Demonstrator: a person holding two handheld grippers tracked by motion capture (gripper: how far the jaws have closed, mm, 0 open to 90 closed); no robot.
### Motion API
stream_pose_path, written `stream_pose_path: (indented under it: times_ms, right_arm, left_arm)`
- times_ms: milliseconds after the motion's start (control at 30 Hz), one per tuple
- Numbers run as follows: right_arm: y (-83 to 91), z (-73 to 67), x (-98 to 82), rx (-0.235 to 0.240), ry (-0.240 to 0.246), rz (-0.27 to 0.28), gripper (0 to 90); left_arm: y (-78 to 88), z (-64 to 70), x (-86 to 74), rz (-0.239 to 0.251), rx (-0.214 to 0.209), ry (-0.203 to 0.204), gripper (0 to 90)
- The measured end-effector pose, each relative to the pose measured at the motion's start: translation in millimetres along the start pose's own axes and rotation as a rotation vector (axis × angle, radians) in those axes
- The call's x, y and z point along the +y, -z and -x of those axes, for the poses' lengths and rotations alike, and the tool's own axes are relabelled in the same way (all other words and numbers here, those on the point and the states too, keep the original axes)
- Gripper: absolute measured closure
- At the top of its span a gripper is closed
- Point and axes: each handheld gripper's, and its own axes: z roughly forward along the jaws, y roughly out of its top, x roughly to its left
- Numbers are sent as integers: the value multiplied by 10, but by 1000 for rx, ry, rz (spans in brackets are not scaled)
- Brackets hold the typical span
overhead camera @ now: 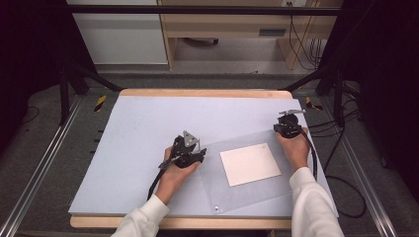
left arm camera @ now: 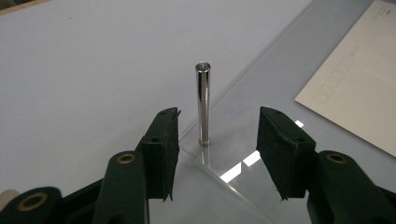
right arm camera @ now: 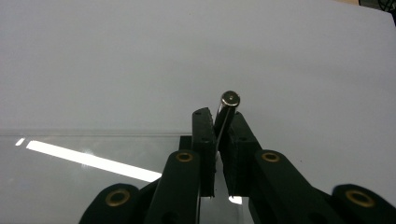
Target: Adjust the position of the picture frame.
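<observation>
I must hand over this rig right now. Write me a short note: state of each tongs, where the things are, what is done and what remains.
Left tongs: open, jaws either side of a metal standoff post standing upright on the near-left corner of the clear acrylic sheet; not touching it.
Right tongs: shut on another metal post at the sheet's far-right corner.
White card lies under or on the sheet, I cannot tell which.
Done: right post gripped. Left, probably: close on the left post, then lift the sheet.

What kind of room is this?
Probably a lab or workshop test bench: a pale grey work table framed by black metal rails, loose black cables on a grey floor, and a wooden desk behind.
</observation>
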Motion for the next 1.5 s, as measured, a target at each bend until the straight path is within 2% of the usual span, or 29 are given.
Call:
stream_pose_path:
  times_ms: [133,233,467,567,800,967,1200,1500]
  right_arm:
    - [1,-1,-1,3,-3,0,852]
    - [3,4,1,6,-1,-4,853]
    - [4,13,10,13,-4,-13,854]
    - [2,16,11,13,-4,-13,855]
    - [4,22,11,17,2,-14,857]
    - [40,20,41,22,14,-33,858]
    - [189,2,110,28,14,-49,858]
    - [409,-105,213,37,41,-76,858]
  left_arm:
    - [-32,-25,-27,-6,-11,0,564]
    - [-60,-32,-17,7,-15,0,616]
    - [-158,-78,-10,8,-24,16,774]
    - [-179,-111,1,5,-31,34,838]
    - [-183,-122,24,-8,-37,25,847]
    - [-165,-167,46,-23,-70,23,848]
    - [-34,-186,143,-29,-81,-17,844]
    - [161,-293,233,-35,-96,-21,828]
